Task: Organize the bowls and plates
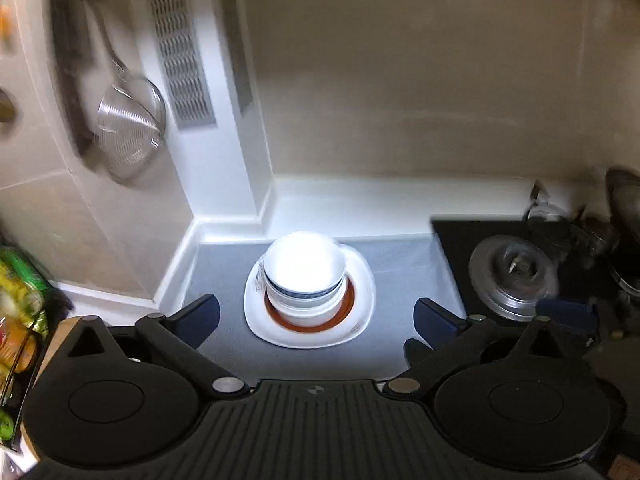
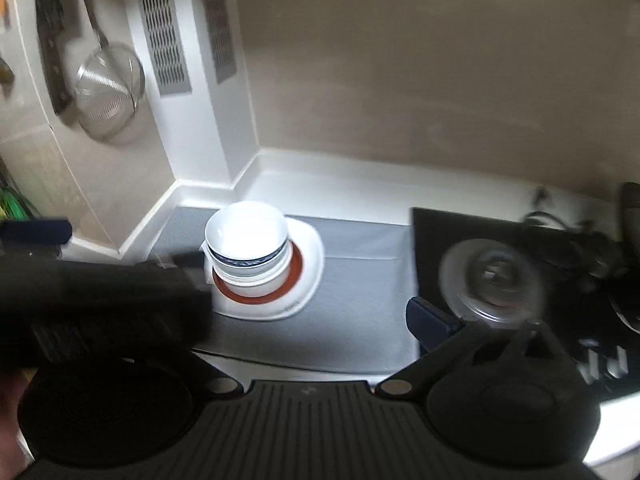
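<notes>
A stack of white bowls [image 1: 303, 276] stands on an orange-rimmed dish inside a white square plate [image 1: 356, 320] on a grey mat [image 1: 404, 280] in the counter corner. My left gripper [image 1: 316, 316] is open and empty, its blue-padded fingers [image 1: 200, 316] spread either side of the plate, just in front of it. In the right wrist view the stack [image 2: 246, 248] and plate [image 2: 308, 280] lie ahead to the left. My right gripper's right finger [image 2: 432, 320] shows, spread wide and empty; the left gripper's body [image 2: 100, 292] hides its left finger.
A black hob [image 1: 452, 240] with a steel burner [image 1: 512, 276] lies right of the mat, with dark cookware [image 1: 624, 208] behind it. A metal strainer [image 1: 132, 132] hangs on the left wall beside vent grilles [image 1: 180, 52]. Colourful packets [image 1: 20, 300] sit at far left.
</notes>
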The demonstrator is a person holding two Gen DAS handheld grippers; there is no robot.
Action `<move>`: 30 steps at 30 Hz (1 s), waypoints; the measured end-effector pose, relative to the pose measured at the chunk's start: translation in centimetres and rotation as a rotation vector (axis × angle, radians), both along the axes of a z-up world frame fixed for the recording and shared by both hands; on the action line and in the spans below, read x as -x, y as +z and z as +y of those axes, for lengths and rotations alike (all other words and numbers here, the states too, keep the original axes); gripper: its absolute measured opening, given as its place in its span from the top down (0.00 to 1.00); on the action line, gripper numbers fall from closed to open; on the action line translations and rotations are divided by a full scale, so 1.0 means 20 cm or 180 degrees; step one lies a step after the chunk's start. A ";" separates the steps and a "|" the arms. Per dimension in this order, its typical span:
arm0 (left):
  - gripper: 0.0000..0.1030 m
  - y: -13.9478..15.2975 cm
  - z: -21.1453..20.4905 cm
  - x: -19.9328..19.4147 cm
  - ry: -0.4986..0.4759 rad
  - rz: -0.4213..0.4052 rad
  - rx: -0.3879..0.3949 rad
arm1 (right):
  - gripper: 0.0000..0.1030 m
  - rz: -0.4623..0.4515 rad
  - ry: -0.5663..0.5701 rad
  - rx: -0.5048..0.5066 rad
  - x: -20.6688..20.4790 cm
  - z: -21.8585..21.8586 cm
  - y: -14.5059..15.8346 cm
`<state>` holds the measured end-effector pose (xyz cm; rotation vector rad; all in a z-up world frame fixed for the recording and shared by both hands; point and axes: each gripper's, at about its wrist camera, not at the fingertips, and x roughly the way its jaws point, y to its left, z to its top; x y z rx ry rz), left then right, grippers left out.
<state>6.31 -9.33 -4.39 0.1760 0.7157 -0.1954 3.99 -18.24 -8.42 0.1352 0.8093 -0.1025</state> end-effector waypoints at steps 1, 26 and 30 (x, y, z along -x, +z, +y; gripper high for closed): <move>0.00 0.04 0.00 0.07 0.0065 -0.0019 0.0076 | 0.01 -0.0038 -0.0045 -0.0015 0.07 -0.01 0.04; 0.00 0.22 0.04 0.70 0.0121 0.0158 -0.0098 | 0.01 -0.0099 -0.0146 -0.0302 0.81 0.06 0.25; 0.00 0.19 0.04 0.71 0.0114 0.0162 -0.0075 | 0.01 -0.0077 -0.0236 -0.0179 0.83 0.07 0.24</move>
